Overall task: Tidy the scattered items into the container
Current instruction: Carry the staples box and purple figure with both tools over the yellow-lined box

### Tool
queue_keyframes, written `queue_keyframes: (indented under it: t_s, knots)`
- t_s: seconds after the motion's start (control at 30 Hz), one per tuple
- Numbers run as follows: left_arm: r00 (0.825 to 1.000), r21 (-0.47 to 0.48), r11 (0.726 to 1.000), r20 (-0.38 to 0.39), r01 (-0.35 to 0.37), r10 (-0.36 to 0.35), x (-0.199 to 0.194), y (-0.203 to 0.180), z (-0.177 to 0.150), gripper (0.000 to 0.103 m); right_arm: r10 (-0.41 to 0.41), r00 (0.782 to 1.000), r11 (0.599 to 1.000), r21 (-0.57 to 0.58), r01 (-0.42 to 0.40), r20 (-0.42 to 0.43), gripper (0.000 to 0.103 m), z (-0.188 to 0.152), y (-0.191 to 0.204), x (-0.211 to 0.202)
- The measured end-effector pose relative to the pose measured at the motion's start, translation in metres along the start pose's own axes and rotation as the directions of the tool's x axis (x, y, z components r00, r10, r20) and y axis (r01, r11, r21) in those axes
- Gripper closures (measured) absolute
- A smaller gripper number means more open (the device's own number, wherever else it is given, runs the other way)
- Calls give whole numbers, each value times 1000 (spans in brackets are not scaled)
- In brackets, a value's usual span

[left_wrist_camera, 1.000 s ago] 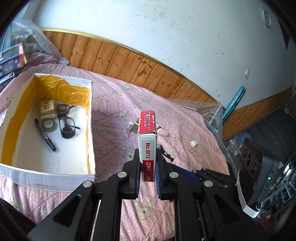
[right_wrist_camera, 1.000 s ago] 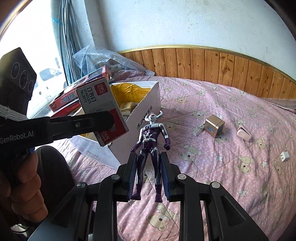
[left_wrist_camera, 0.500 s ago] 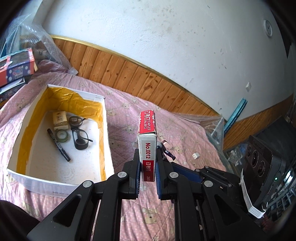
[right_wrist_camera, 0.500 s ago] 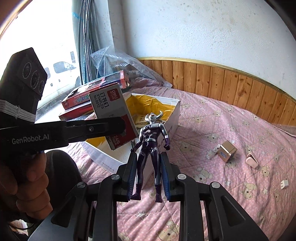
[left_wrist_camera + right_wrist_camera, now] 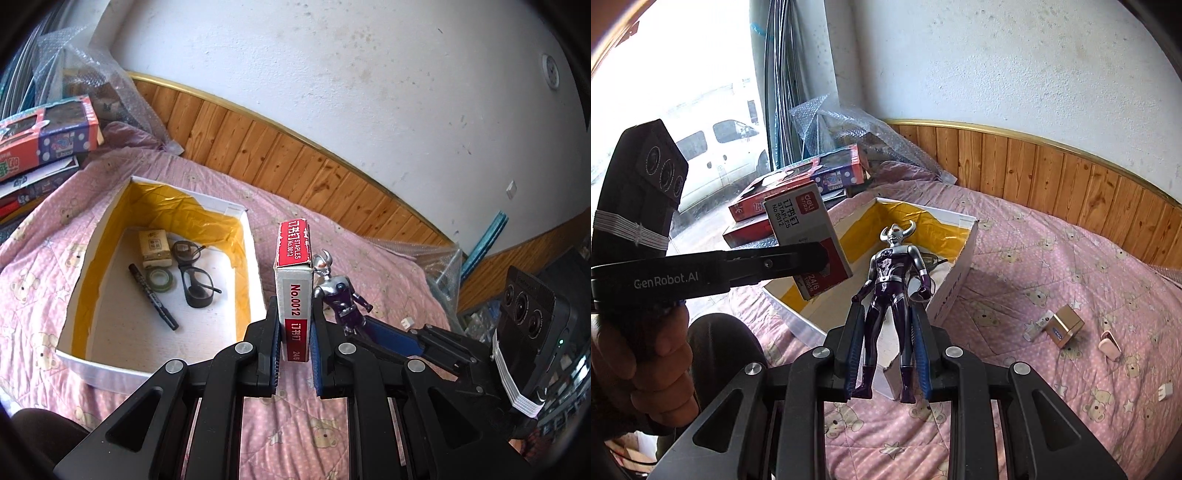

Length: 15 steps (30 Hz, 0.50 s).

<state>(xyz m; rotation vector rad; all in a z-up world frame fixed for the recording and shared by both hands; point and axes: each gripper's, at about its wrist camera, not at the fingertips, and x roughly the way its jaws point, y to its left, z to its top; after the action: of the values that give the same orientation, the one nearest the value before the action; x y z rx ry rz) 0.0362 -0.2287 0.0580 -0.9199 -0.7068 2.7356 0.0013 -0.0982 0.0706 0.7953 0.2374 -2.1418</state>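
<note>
My left gripper [image 5: 294,325] is shut on a red and white staples box [image 5: 294,280], held upright just right of the open white box [image 5: 255,266] with yellow inner walls. The staples box also shows in the right wrist view [image 5: 807,240]. My right gripper [image 5: 888,325] is shut on the legs of a silver and purple toy figure [image 5: 894,280], held over the box's near corner [image 5: 955,280]. The figure also shows in the left wrist view [image 5: 338,291]. Inside the box lie a black marker [image 5: 153,297], a tape roll [image 5: 159,277], glasses [image 5: 194,273] and a small carton [image 5: 155,247].
On the pink quilt [image 5: 1052,258] to the right lie a gold cube [image 5: 1065,325], a pink case [image 5: 1109,343] and a white plug [image 5: 1164,392]. Toy boxes [image 5: 44,136] and bubble wrap [image 5: 842,122] are stacked beyond the box. Wood panelling [image 5: 295,162] runs along the wall.
Both grippers have risen and moved toward the white box with their loads. The box now sits closer to the middle of both views, and the toy figure has come into the left wrist view.
</note>
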Motion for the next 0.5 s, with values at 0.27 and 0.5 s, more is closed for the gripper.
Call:
queue_keyframes:
  t_s: [0.27, 0.5]
  knots:
    - [997, 27, 997, -29, -66, 67, 2, 15, 13, 89, 29, 999, 1000, -10, -29, -17, 76, 11, 6, 17]
    - [987, 55, 990, -83, -132, 136, 13, 30, 19, 89, 64, 997, 998, 4, -63, -44, 76, 21, 8, 39]
